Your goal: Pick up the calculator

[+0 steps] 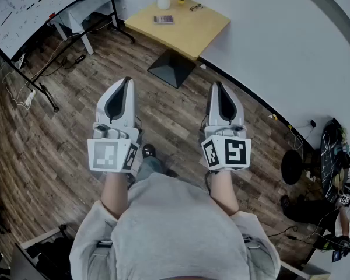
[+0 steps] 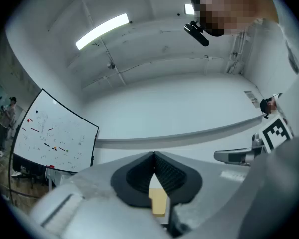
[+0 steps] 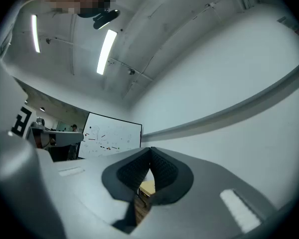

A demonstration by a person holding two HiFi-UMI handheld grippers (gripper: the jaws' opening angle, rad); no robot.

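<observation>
The person stands on the wooden floor (image 1: 58,150) well back from the task. Both tools are held out in front and tipped slightly upward. The left claw (image 1: 126,80) is pressed fully closed with nothing in it. Its own view shows the dark ribbed pads (image 2: 165,172) meeting at the tip, with only a sliver of the yellow surface (image 2: 159,201) visible through the gap below. The right claw (image 1: 217,84) is the same, closed tight on nothing.

The calculator (image 1: 163,20) lies flat on the yellow surface (image 1: 192,31) across the room, towards its left side. It sits near a white vase (image 1: 163,2) and well apart from a pair of glasses (image 1: 195,7). The wall (image 1: 268,34) runs just behind the surface, and a whiteboard (image 1: 29,4) stands to the left.

From here the calculator looks like a thin, rigid slab, most likely light plastic, so weight should be no trouble. The hard part will probably be how low it sits, since a thin edge gives the pads little to catch and a smooth casing may skid when pushed. I would pinch it across its narrow width along the two long edges, clear of the keys and display. Coming in from the open side would also keep the claw away from the vase. At this distance I can't make out its orientation or any finer detail.
</observation>
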